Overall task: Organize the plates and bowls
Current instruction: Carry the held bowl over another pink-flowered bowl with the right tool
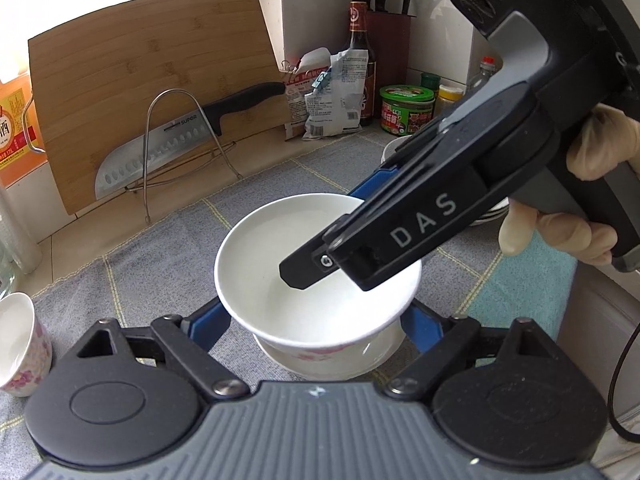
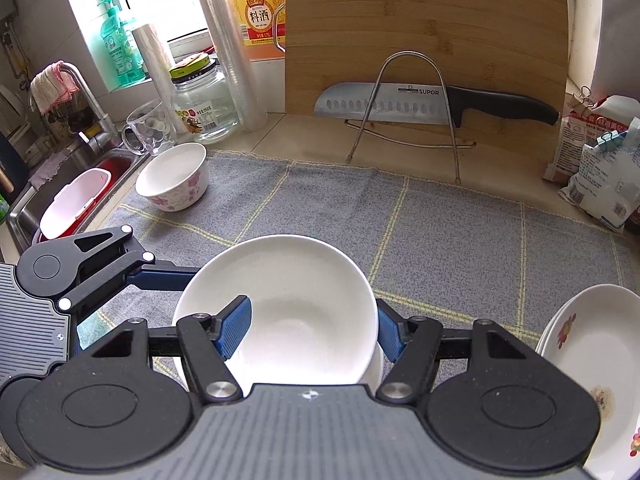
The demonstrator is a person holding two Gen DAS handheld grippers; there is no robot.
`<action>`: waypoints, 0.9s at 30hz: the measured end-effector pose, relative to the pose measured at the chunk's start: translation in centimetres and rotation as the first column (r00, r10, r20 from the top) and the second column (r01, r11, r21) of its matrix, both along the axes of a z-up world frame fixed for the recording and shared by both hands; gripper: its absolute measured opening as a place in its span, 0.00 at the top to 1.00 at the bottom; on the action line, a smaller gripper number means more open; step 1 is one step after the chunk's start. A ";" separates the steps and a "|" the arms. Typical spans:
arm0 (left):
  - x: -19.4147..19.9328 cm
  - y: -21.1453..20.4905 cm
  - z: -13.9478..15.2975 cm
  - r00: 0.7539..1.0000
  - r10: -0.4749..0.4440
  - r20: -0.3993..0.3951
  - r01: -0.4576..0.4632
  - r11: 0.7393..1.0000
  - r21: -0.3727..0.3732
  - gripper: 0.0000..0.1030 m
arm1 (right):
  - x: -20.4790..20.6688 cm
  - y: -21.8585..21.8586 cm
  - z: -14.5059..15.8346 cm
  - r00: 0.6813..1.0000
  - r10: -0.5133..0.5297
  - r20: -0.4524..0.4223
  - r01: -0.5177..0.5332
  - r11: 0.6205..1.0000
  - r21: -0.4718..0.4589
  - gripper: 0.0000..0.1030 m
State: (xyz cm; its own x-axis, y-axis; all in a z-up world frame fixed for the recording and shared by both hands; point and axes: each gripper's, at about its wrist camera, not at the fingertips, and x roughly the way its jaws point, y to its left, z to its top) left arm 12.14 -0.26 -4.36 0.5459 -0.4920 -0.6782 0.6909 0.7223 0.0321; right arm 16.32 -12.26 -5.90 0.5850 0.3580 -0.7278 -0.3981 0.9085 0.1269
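Note:
A plain white bowl sits tilted in a second bowl with pink flowers, above a grey checked cloth. My right gripper is shut on the white bowl, one finger inside it and the other outside against its wall. My left gripper has a blue finger on each side of the flowered bowl and holds it. Its pads are hidden under the white bowl's rim. In the right wrist view one left finger reaches behind the bowl.
Another flowered bowl stands at the cloth's left end near the sink. Stacked plates lie to the right. Behind are a cutting board, a knife on a wire rack, jars, bottles and bags.

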 end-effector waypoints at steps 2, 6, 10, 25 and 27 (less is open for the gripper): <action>0.0 -0.1 -0.2 1.000 -0.003 -0.006 0.003 1.000 0.001 0.12 | 0.0 -0.1 -0.3 1.000 -0.005 -0.007 0.005 1.000 0.000 0.31; 0.1 -0.3 -0.6 1.000 -0.010 -0.015 0.010 1.000 0.009 0.12 | 0.0 -0.3 -0.9 1.000 -0.016 -0.017 0.016 1.000 -0.005 0.31; 0.3 -0.3 -0.8 1.000 -0.012 -0.023 0.013 1.000 0.015 0.12 | 0.1 -0.5 -1.3 0.999 -0.018 -0.028 0.018 1.000 0.004 0.31; 1.1 -0.7 -1.3 0.999 -0.020 -0.050 0.021 0.999 0.030 0.12 | 0.5 -0.7 -2.1 0.999 -0.022 -0.048 0.023 1.000 0.007 0.31; 1.1 -0.7 -1.3 0.998 -0.020 -0.052 0.022 0.999 0.032 0.12 | 0.5 -0.7 -2.2 0.999 -0.022 -0.047 0.023 1.000 0.007 0.31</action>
State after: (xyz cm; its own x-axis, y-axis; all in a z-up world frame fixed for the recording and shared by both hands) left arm 13.29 -1.00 -5.70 0.4993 -0.4802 -0.7212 0.7072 0.7068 0.0191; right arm 16.82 -12.94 -8.06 0.5581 0.3505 -0.7521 -0.3710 0.9162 0.1517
